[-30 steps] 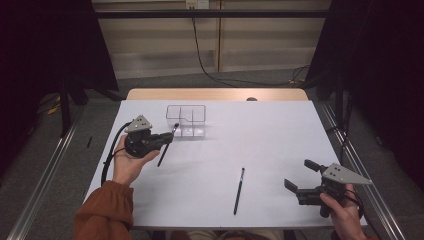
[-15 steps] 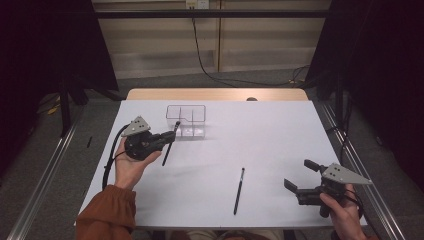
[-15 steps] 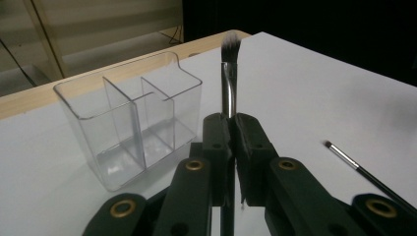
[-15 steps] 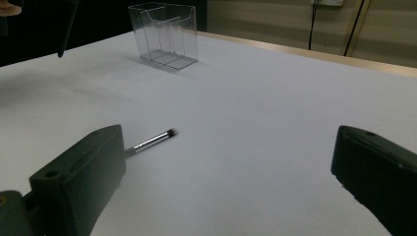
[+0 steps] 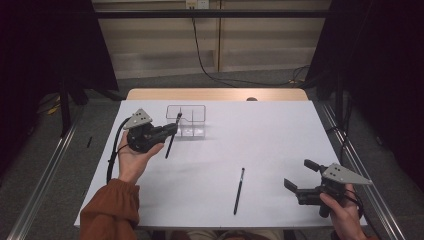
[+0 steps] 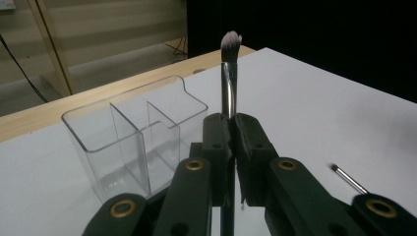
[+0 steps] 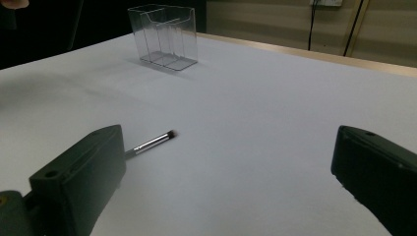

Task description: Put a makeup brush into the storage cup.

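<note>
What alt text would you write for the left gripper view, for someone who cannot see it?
The left gripper is shut on a makeup brush, held upright with its pale bristles on top. A clear plastic organizer with compartments stands beside it on the white table, and a second brush lies to the right.

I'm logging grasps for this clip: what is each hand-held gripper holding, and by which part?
The left hand-held gripper is shut on a makeup brush, clamping its handle below the metal ferrule. The right hand-held gripper is open, holding nothing.
</note>
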{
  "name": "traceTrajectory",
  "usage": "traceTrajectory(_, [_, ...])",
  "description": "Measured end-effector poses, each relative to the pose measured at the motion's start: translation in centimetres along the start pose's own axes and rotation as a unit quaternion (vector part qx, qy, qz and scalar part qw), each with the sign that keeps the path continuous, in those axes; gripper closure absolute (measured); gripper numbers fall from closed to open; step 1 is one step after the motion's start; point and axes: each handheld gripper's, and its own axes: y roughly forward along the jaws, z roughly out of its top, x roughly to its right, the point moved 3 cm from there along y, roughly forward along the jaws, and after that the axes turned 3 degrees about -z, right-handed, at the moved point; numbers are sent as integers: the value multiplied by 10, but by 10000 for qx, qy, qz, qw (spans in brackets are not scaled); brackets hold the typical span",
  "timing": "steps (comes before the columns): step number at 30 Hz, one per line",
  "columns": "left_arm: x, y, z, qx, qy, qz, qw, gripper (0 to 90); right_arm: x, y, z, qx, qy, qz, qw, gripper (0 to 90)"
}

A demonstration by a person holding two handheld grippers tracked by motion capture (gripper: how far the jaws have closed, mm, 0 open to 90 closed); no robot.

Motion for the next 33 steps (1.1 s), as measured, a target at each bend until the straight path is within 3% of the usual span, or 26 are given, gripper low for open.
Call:
traceTrajectory(9, [0,3,12,97,41,2,9999,840,0,0,0,14,17,8,10000,0])
traceTrajectory(33, [-15,16,56,429,159,255,9986,840,-1,0,0,21,19,42,10000,0])
